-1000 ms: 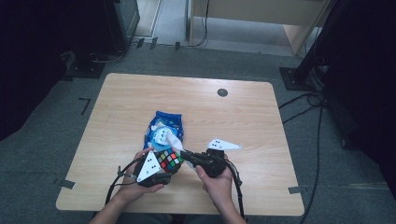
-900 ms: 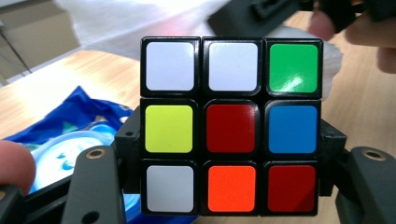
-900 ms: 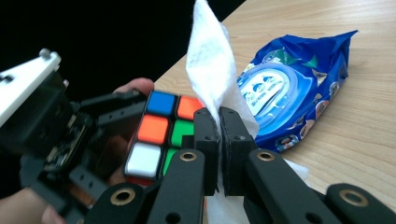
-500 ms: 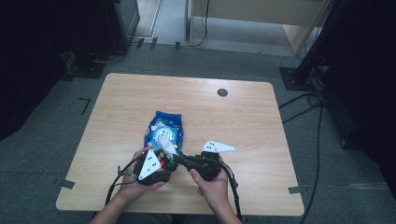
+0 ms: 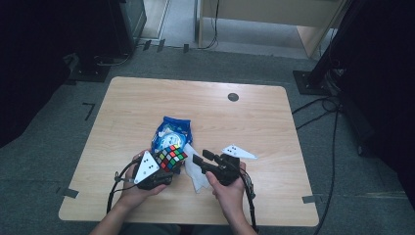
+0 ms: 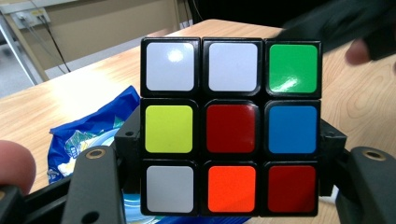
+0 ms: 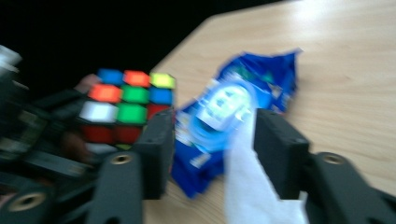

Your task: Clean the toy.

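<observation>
Scrambled multicoloured plastic puzzle cube (image 5: 171, 157) sat clamped between the jaws of the left gripper (image 5: 164, 165), held above the near part of the light wooden table (image 5: 274, 122). Right gripper (image 5: 201, 160) just beside it; its jaws had just been opening, a white tissue (image 7: 247, 186) loosely between them. Crumpled blue snack packet (image 5: 171, 132) lay just behind the cube.

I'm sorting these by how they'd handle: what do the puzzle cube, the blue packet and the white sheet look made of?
Puzzle cube: hard glossy plastic, black frame, coloured tiles catching glare. Blue packet: thin plastic film, crinkled and shiny, probably a wipes pack. White sheet: soft matte tissue or wipe, limp and creased on the table.
</observation>
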Demonstrator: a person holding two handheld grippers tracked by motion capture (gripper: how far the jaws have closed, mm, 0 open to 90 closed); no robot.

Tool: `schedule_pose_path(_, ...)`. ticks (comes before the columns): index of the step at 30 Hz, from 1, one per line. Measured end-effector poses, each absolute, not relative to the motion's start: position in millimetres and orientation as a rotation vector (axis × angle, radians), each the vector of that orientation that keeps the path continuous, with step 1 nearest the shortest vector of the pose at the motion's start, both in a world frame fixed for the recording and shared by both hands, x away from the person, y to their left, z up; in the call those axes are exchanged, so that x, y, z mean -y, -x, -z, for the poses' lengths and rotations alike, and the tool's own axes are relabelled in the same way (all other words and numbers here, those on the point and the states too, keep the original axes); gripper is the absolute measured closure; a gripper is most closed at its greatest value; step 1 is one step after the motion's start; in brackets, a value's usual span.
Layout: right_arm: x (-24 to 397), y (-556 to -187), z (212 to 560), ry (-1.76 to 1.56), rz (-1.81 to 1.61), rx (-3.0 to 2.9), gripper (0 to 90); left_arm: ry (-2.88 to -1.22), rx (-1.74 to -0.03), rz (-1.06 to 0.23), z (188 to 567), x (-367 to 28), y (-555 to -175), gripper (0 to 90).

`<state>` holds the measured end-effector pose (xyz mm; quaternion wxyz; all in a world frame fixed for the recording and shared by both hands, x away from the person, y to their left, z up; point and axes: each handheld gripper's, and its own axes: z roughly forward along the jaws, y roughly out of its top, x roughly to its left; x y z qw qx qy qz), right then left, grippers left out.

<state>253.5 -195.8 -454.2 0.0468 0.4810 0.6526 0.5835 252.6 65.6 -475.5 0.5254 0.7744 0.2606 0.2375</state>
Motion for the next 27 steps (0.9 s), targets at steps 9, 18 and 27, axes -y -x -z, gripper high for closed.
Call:
schedule_pose_path(9,164,-243,452,-1.544,-1.837,-2.047,15.6,-1.842,-0.597,-0.570,477,-48,-242,33.6)
schedule_pose_path(18,162,-244,458,-1.618,-1.838,-2.087,34.4,-1.848,-0.570,-0.519,477,-44,-241,33.1)
schedule_pose_path(27,201,-257,443,-1.655,-1.848,-2.057,34.4,-1.918,-0.577,-0.539,483,-55,-251,24.3)
